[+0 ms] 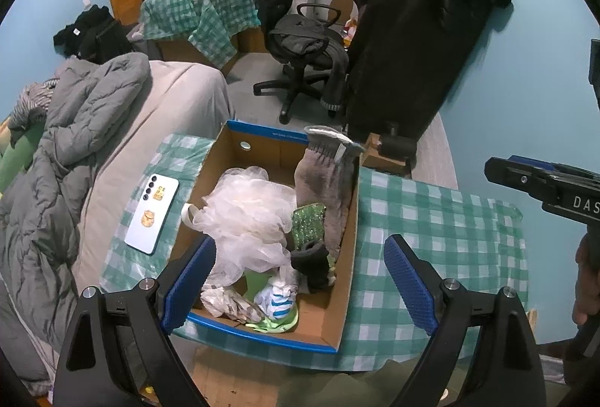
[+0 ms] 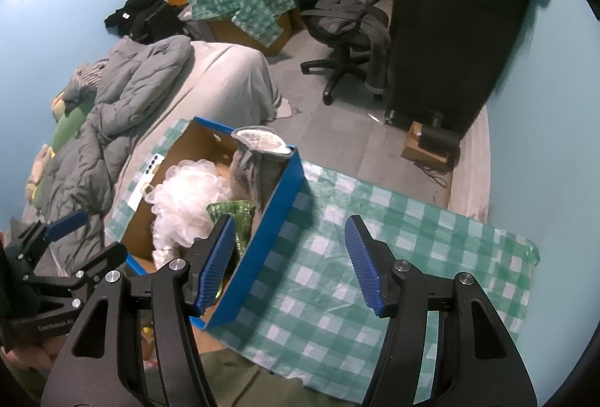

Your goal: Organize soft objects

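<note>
A cardboard box with a blue rim (image 1: 270,334) (image 2: 262,234) stands on a green checked cloth (image 1: 431,219) (image 2: 375,227). Inside lie a white mesh sponge (image 1: 247,216) (image 2: 183,204), a grey sock (image 1: 326,178) (image 2: 258,159) leaning on the right wall, a sparkly green cloth (image 1: 307,223) (image 2: 232,212), a dark sock (image 1: 313,264) and small crumpled items. My left gripper (image 1: 300,279) hovers open above the box's near end, nothing between its blue pads. My right gripper (image 2: 290,261) is open over the box's right wall and the cloth, empty.
A white phone (image 1: 152,214) lies on the cloth left of the box. A bed with a grey quilt (image 1: 75,144) runs along the left. An office chair (image 1: 303,51) and a black coat rack (image 1: 420,32) stand behind.
</note>
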A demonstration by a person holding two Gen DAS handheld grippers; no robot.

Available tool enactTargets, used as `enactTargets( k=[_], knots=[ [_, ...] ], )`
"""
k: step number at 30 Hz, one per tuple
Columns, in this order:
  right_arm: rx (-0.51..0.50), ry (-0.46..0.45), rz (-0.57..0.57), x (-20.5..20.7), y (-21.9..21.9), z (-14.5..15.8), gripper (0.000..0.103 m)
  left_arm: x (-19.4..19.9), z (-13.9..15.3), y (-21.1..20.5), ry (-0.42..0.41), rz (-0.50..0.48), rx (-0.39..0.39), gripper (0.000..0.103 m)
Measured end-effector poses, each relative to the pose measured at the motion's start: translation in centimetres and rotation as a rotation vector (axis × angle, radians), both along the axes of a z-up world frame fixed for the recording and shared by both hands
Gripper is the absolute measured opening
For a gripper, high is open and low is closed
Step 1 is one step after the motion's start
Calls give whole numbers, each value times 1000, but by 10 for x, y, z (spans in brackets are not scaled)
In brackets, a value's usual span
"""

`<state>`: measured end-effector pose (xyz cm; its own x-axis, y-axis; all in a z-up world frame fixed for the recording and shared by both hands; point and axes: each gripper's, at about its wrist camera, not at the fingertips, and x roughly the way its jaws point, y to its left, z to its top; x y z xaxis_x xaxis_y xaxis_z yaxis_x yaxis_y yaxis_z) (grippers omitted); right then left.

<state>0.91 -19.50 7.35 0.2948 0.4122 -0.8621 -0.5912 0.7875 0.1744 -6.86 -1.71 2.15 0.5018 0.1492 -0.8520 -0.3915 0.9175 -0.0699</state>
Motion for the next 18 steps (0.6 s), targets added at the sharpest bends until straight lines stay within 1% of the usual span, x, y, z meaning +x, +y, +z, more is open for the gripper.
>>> enactTargets(
  k=[10, 18],
  knots=[
    [13, 3, -27, 6, -17, 3, 60, 11, 7, -14, 15, -19, 40, 92],
    [16, 6, -29, 7, -21, 4, 60, 15, 9, -17, 12, -7, 28, 92]
  ],
)
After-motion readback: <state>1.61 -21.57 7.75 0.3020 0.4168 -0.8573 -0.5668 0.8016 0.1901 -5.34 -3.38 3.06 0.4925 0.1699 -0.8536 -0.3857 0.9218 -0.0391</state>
